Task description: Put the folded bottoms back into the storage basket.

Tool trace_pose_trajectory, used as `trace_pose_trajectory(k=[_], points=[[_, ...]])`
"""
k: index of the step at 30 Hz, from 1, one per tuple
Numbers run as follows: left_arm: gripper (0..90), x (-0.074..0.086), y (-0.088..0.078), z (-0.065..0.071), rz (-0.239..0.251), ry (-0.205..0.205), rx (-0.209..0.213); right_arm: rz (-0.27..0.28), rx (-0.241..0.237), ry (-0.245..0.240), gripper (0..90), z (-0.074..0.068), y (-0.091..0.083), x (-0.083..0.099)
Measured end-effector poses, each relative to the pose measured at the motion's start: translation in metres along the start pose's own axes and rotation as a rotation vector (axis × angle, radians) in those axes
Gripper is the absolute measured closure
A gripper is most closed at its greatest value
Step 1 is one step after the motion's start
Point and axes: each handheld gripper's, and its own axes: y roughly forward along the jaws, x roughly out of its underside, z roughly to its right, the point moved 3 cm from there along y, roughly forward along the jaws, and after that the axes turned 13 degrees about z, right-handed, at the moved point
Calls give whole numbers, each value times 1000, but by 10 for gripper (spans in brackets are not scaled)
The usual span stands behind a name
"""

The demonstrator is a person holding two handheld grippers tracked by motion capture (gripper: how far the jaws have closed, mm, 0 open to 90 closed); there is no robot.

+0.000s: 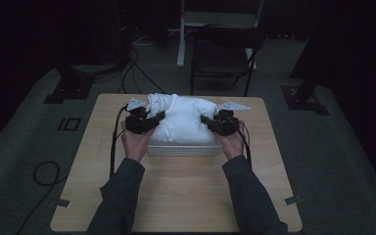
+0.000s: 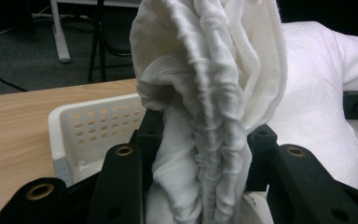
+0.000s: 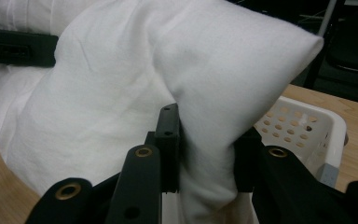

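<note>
1. High view: a person sits at a pale wooden bench (image 1: 176,196) in a dim room, forearms coming in from below, one claw in each hand.
2. A white perforated basket (image 1: 183,148) stands at the bench's middle, and a bulky white cloth (image 1: 183,120) is heaped in and above it, bulging well over the rim.
3. The left claw (image 1: 157,117) is clenched on the cloth's left end; in the left gripper view the fabric is bunched into tight vertical folds between the black jaws and rises above them.
4. The right claw (image 1: 206,119) is clenched on the cloth's right end; in the right gripper view a smooth, puffy corner of cloth (image 3: 242,79) is pinched between the jaws, with the basket wall (image 3: 307,123) just behind it.
5. Both hands sit level with each other, on either side of the basket, with the cloth spanning between them.
6. Step in hand, as a judgement: the cloth is gripped at both ends over the basket, either being lifted out or settled in; which one cannot be told.
7. The next move calls for both hands to travel together at an even height, keeping both grips firm, so the cloth clears or fills the basket without dragging it across the bench.
</note>
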Motion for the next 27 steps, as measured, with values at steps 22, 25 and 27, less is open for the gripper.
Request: trace_pose_trajectory(k=[22,25,27], points=[[599,10,17,-8,-18,-26,-28,-28,23,27,711,11,17,8],[599,11,19,-9,-17,-29,-32,-30,28,27,711,12,19,9],[599,12,20,-9,-19,-24,-32,-32,30,29,711,13,20,10]])
